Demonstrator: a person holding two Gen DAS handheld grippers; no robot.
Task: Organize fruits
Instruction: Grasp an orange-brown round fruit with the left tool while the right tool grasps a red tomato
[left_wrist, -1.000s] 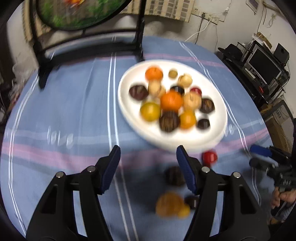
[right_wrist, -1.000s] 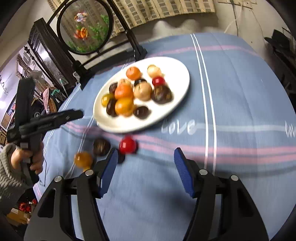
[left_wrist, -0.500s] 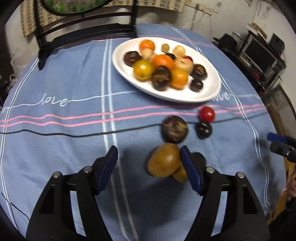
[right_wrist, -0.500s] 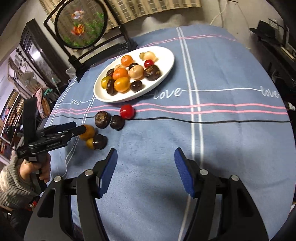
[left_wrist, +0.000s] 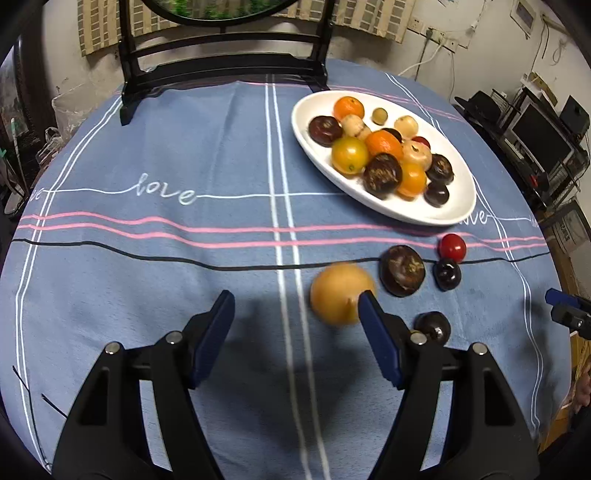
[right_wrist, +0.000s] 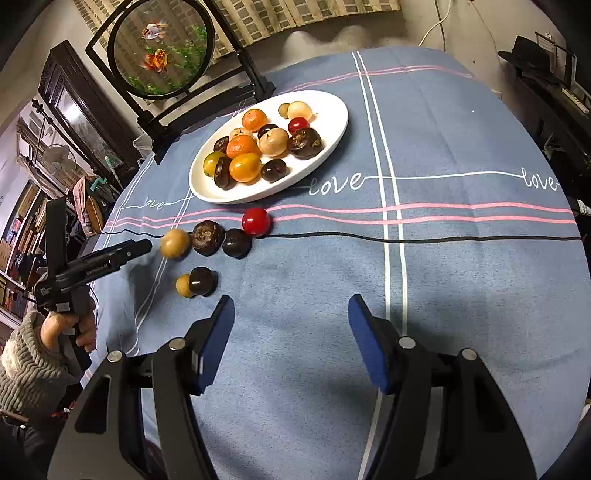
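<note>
Blue-padded left gripper (left_wrist: 295, 317) stands wide apart, empty, beside a blurred yellow fruit (left_wrist: 341, 293); right gripper (right_wrist: 291, 328) likewise gapes, empty.

blue striped tablecloth (left_wrist: 184, 155), round goldfish screen (right_wrist: 162, 48), black monitor (left_wrist: 541, 133)

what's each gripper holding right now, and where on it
Nothing. The left gripper is open, with the blurred yellow-orange fruit just ahead of its tips, ungripped. The right gripper is open over bare tablecloth.

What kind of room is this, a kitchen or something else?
Probably a lived-in home room, not clearly a kitchen: a tablecloth with "love" stitched on it, a round goldfish screen on a stand, and cluttered shelves.
</note>
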